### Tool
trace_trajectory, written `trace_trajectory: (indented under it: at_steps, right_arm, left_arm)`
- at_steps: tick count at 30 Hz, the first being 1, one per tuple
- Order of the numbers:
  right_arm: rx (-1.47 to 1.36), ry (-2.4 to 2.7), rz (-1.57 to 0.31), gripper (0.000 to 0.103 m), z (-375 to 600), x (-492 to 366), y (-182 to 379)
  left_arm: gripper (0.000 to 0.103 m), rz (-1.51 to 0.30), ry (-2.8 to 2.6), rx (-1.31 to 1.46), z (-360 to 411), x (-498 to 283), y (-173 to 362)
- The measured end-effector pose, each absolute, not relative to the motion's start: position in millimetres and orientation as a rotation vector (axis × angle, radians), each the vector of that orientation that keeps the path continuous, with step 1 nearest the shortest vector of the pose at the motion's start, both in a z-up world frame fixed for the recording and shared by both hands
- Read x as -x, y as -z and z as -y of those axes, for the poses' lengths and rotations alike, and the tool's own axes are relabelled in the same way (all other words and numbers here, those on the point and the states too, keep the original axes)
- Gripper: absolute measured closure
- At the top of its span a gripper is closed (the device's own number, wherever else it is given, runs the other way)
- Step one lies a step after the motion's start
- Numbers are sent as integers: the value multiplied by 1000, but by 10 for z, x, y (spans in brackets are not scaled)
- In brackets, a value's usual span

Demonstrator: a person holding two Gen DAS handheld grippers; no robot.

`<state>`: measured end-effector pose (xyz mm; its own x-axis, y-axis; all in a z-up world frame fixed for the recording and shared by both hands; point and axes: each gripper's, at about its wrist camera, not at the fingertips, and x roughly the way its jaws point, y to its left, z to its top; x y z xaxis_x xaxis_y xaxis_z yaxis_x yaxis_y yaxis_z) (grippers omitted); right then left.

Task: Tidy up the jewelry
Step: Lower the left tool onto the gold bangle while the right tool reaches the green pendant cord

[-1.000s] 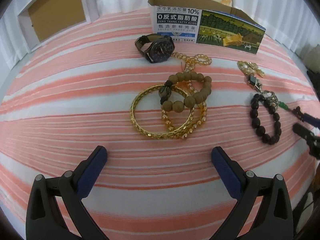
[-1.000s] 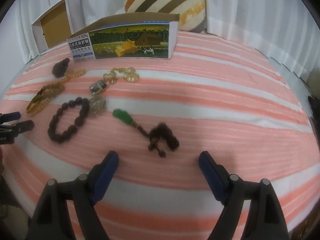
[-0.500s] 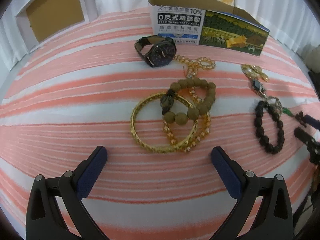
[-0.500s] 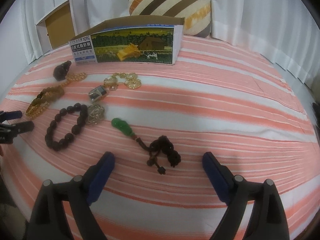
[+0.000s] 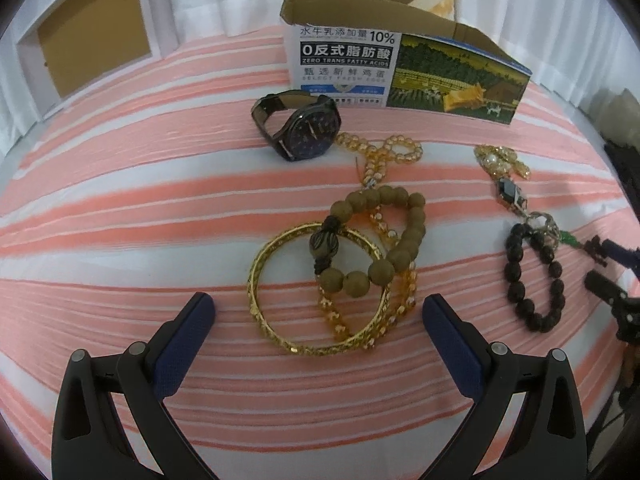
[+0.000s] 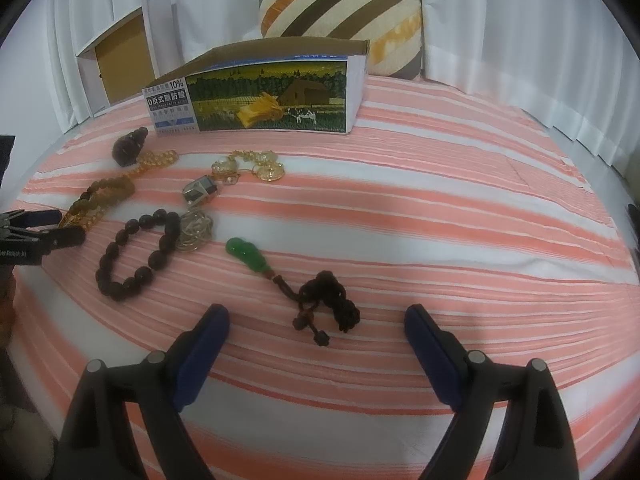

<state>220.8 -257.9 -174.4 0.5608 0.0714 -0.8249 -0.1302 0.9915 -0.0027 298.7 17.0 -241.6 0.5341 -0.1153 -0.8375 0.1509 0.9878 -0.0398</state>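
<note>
Where beads overlap, gold bangle gleams.

I count one watch at twelve o'clock, one gold bangle, three bead bracelets, one green pendant, two boxes, one pillow.

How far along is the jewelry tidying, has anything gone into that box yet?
Barely started, by the look of it. The watch, gold bangle, dark bead bracelet and green pendant all lie loose on the bedspread. Both claws, left and right, are open and empty. The inside of the box is hidden.
</note>
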Motion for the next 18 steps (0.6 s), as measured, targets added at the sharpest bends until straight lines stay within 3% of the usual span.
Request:
trace_trajectory:
  at_steps: [10,14,16,18]
  right_arm:
    - [91,-133,-999,14,2551,-2220,1730]
    - [89,-139,-989,28,2574,-2204,1705]
    - [84,-138,-980,38,2605,-2188,1694]
    - [68,-142,-974,59,2648,-2183,1676]
  left_arm:
    - [1,-987,196,-35,-223,-2955,2422]
    - [2,-986,212,-69,-191,-2981,2433]
    - [9,-971,220,-60,-221,-2948,2411]
    - [25,-948,239,-64,-249,-2910,2388]
